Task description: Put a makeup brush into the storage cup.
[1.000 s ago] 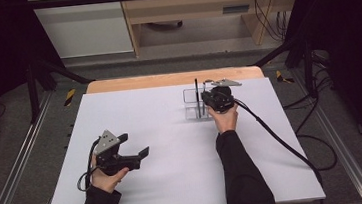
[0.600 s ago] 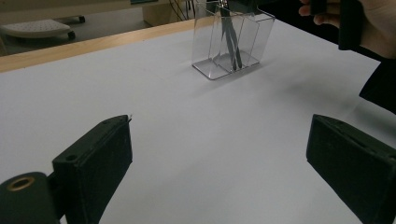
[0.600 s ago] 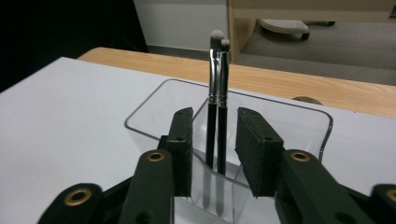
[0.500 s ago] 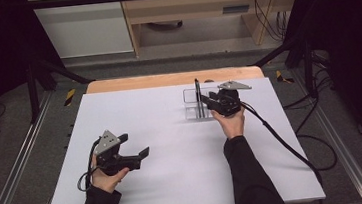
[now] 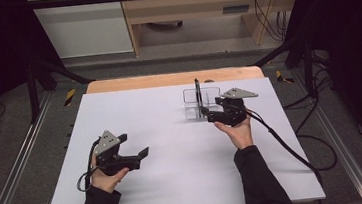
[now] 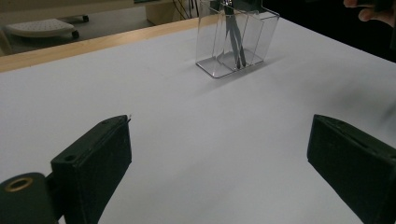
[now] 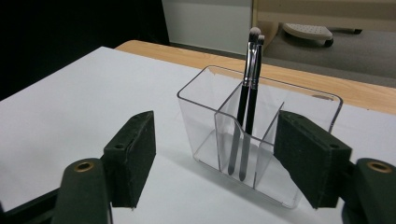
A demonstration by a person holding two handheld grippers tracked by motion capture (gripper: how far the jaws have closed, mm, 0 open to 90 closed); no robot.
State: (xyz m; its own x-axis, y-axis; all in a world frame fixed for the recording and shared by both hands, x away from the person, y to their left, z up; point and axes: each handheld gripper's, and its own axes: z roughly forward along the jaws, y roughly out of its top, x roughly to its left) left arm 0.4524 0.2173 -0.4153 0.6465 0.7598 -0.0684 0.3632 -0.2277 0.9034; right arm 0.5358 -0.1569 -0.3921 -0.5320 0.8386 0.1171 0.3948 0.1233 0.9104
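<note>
A dim workroom with a grey floor and a pale wooden cabinet is seen beyond the tabletop (image 5: 176,173), a white sheet laid over a wooden board whose far edge is left bare. Nothing else is seen on the white surface apart from one container and the two hand-held tools.

The clear acrylic organizer (image 5: 202,103) is set upright near the far edge, right of the middle, and is divided into compartments. In the right gripper view two black makeup brushes (image 7: 246,100) are seen standing together in one middle compartment, leaning against each other with their bristle tips up; the neighbouring compartments appear empty.

The right gripper (image 5: 209,116) is held just in front of the organizer, apart from it. Its fingers (image 7: 130,156) are spread and have just been opening; nothing is pressed between them, and the organizer is only framed in the gap farther off. The left gripper (image 5: 135,155) is rested near the person's side of the tabletop, well apart from the organizer, with its fingers (image 6: 95,163) spread wide over bare surface and nothing held.

As judged from this, the placing of both brushes in the organizer appears done, with the last one released. No further brush is seen waiting on the tabletop, so little seems left beyond the right gripper being drawn clear.
</note>
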